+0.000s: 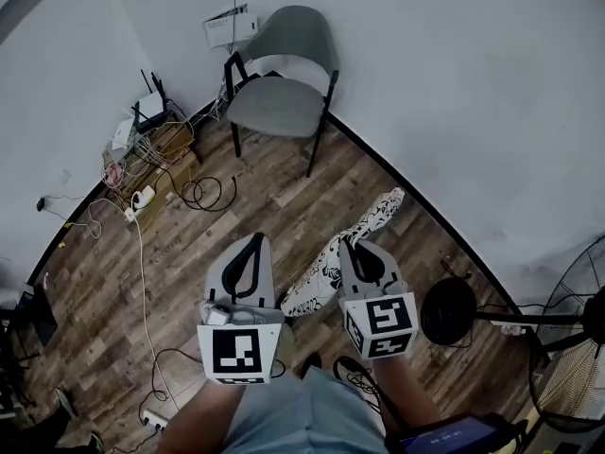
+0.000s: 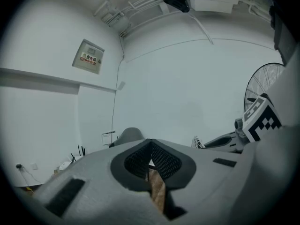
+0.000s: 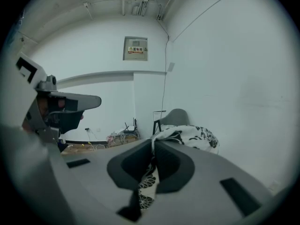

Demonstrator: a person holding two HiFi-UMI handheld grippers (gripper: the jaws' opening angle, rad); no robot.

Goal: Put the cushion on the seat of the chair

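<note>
Held before us: our left tool (image 1: pixel 256 241), jaws together and empty; our right tool (image 1: pixel 354 245), clamped on patterned cushion (image 1: pixel 371 219); grey chair (image 1: pixel 280 104) well apart by the wall (image 1: pixel 454 83).

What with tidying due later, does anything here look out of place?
Yes: loose cables and a power strip sprawl over the floor left of the chair, a trip risk. The cushion hangs from the right gripper, not yet on the chair.
</note>
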